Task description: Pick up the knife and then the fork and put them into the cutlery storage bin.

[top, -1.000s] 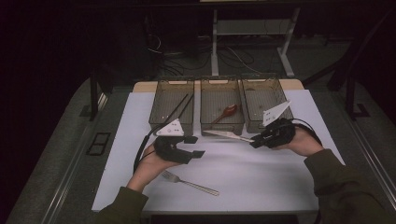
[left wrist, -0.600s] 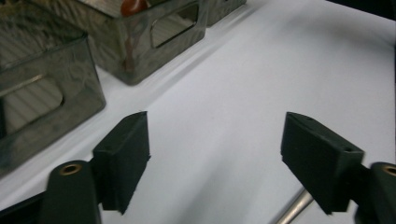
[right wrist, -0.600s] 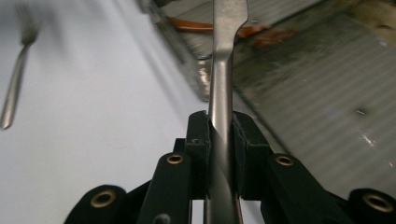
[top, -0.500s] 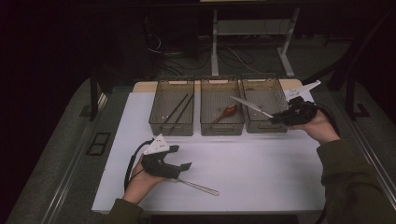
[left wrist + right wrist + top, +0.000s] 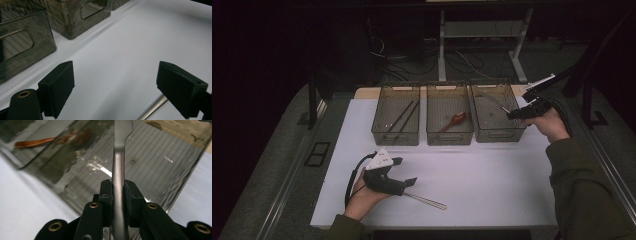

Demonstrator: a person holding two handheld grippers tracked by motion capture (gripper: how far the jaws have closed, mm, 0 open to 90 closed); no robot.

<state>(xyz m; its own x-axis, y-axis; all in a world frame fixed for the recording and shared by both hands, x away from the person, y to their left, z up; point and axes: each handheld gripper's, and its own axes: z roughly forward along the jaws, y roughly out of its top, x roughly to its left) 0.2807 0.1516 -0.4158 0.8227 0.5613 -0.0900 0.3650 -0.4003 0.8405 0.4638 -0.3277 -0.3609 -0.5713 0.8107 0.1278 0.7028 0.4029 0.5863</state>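
Observation:
My right gripper [image 5: 510, 115] [image 5: 118, 192] is shut on the handle of a metal knife [image 5: 492, 102] [image 5: 120, 150]. It holds the knife tilted over the right-hand smoked-plastic bin [image 5: 499, 134], blade toward the bin's inside. My left gripper [image 5: 406, 171] [image 5: 116, 87] sits low on the white table near the front left. Its jaws have just been opening and now stand wide apart. A metal fork [image 5: 427, 201] lies on the table by it. The fork's handle [image 5: 152, 110] shows low between the jaws, close to the right one, with no pad pressing on it.
Three bins stand in a row at the back of the white sheet [image 5: 492, 190]. The left bin [image 5: 395, 132] holds dark chopsticks [image 5: 404, 116]; the middle bin [image 5: 449, 135] holds a red spoon [image 5: 453, 120]. Table legs and cables lie beyond in the dark.
My right gripper carried the knife from the table's middle to the right, up over the right bin. My left gripper drew back toward the front, came down by the fork and opened.

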